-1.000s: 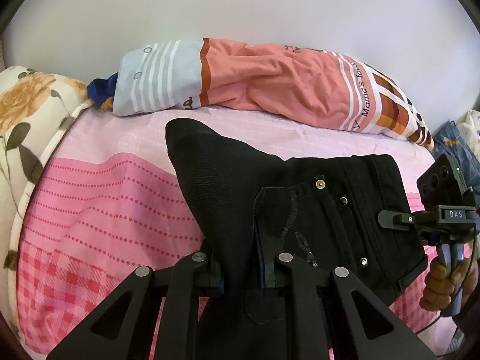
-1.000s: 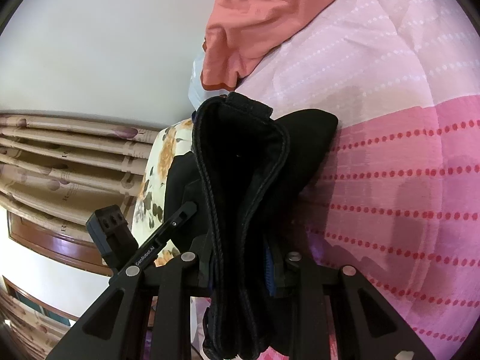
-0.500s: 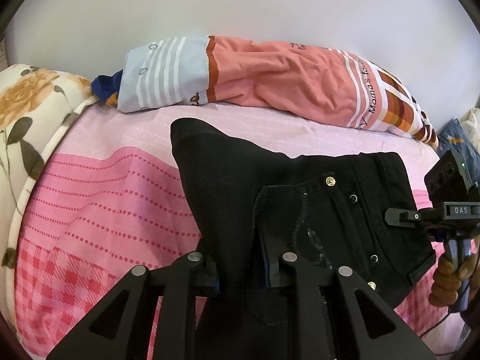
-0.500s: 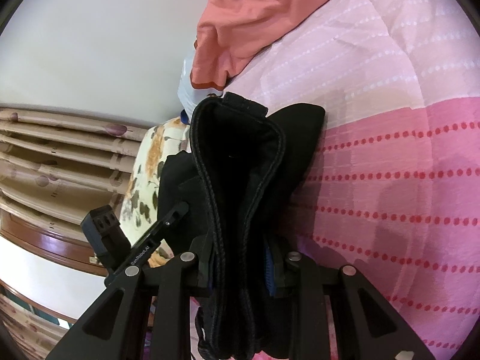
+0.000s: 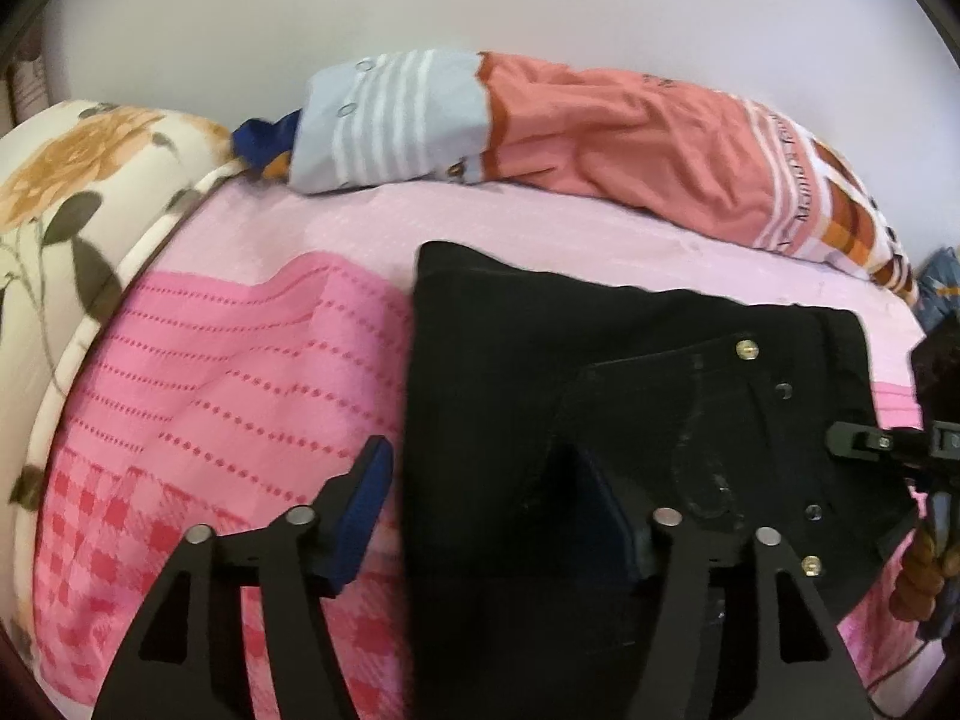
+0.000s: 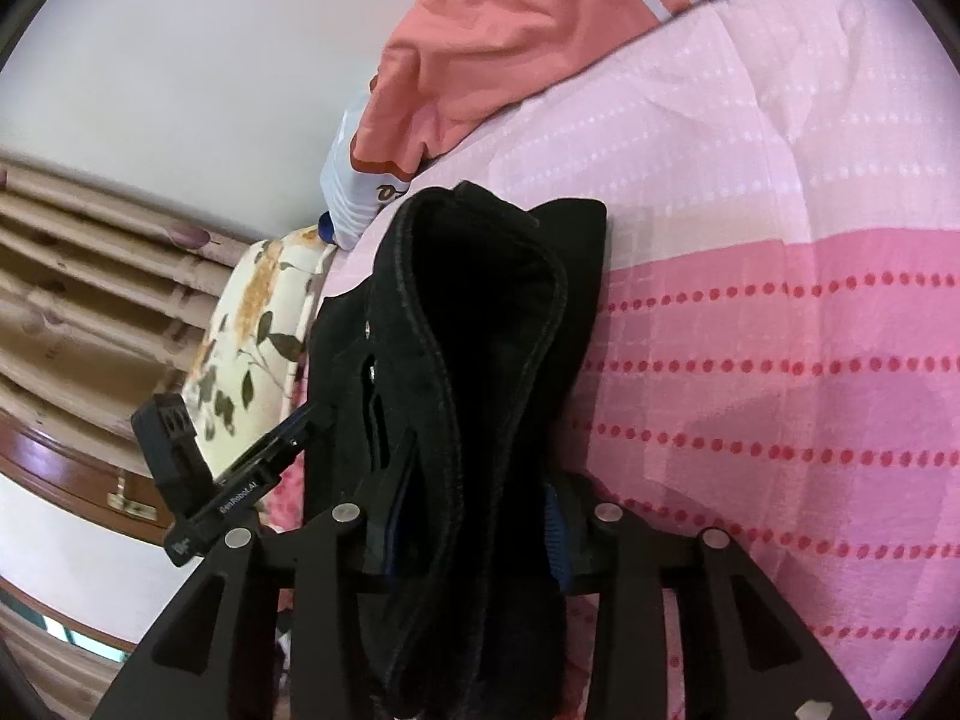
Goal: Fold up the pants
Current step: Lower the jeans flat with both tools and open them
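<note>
Black pants [image 5: 516,396] lie between just-opened left fingers [image 5: 360,492] (pads clear).

Black pants [image 5: 540,396] lie folded on pink bedspread [image 5: 240,372], waistband rivets facing up. Left gripper [image 5: 486,504] jaws have just been opening; they stand wide astride the pants' near edge, left pad clear of cloth. Beyond the pants: striped salmon pillow [image 5: 570,138]. Right gripper [image 5: 888,444] at the pants' right edge.
</note>
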